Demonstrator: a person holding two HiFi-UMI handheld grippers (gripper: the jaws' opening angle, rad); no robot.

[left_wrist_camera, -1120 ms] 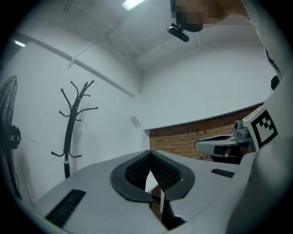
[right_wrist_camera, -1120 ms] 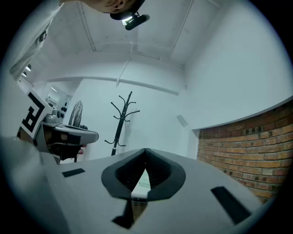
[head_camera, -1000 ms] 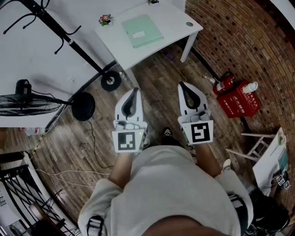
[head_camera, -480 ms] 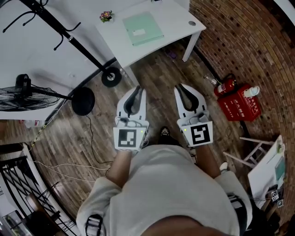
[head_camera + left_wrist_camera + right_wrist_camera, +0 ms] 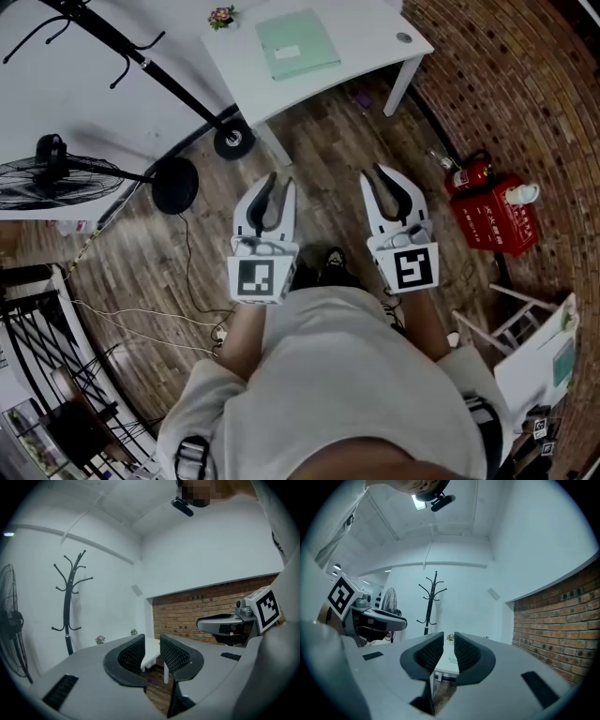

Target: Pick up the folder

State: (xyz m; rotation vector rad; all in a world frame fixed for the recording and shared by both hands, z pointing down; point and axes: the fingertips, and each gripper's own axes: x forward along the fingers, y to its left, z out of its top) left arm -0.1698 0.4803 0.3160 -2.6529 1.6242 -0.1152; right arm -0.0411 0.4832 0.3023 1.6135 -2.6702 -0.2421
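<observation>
The left gripper (image 5: 282,180) and right gripper (image 5: 374,172) are hovering side by side over the wooden floor (image 5: 323,150), their jaws opening with nothing between them. Farther off, the green folder (image 5: 297,43) is lying flat mid-table (image 5: 380,45), toward the far edge.

A fan (image 5: 45,180) stands beside the coat rack (image 5: 150,71).

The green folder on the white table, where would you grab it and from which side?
The folder lies flat and thin on the table, so only an edge fits between jaws. Probably take its near edge, coming in level from that side.
</observation>
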